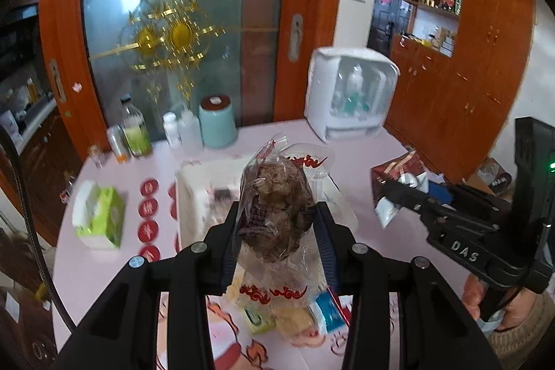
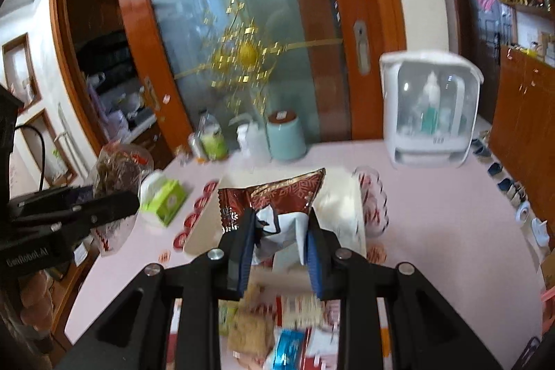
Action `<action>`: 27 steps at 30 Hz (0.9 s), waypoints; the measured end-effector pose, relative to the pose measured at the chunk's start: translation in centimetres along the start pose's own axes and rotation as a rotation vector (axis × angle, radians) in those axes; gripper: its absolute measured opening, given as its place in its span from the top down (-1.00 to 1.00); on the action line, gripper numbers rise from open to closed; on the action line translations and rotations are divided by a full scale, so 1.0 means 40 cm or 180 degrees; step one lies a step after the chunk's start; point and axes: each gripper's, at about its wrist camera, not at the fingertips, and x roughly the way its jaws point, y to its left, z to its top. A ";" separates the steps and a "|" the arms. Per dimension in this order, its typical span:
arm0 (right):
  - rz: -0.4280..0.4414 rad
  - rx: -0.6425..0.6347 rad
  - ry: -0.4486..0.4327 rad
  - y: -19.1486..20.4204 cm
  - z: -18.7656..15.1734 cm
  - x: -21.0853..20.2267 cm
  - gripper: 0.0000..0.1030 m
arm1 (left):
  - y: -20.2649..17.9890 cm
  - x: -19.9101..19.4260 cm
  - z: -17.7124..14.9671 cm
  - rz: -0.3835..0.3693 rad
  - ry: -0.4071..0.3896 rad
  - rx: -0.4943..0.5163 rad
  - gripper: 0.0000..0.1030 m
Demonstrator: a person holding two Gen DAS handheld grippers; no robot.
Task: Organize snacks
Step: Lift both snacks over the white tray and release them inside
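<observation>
My left gripper (image 1: 277, 214) is shut on a clear plastic bag of brown snacks (image 1: 275, 196) and holds it above the pink table (image 1: 104, 269). The same bag (image 2: 116, 170) shows at the left of the right wrist view. My right gripper (image 2: 277, 224) is shut on a red and white snack packet (image 2: 277, 207), also lifted; it appears in the left wrist view (image 1: 399, 182) at the right. A white tray (image 1: 194, 200) lies on the table behind both bags, and also shows in the right wrist view (image 2: 341, 207). Several small snack packs (image 1: 288, 311) lie below the grippers near the front.
A green tissue box (image 1: 100, 214), bottles (image 1: 135, 130), a teal canister (image 1: 216, 120) and a white plastic cabinet (image 1: 350, 92) stand on the table's far side. Red round coasters (image 1: 149, 207) lie left of the tray. A glass door is behind; wooden cupboards are at right.
</observation>
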 end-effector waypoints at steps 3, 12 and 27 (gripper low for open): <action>-0.0052 0.0060 -0.0206 -0.003 0.061 -0.009 0.48 | 0.010 0.002 0.049 0.0063 -0.0096 -0.0015 0.25; -0.0218 0.0130 -0.0452 0.006 0.173 0.032 0.47 | 0.045 0.049 0.182 0.0442 -0.0280 -0.0147 0.25; -0.0557 0.0116 0.0142 0.012 0.107 0.251 0.46 | 0.133 0.317 0.095 0.0711 0.0400 -0.0268 0.24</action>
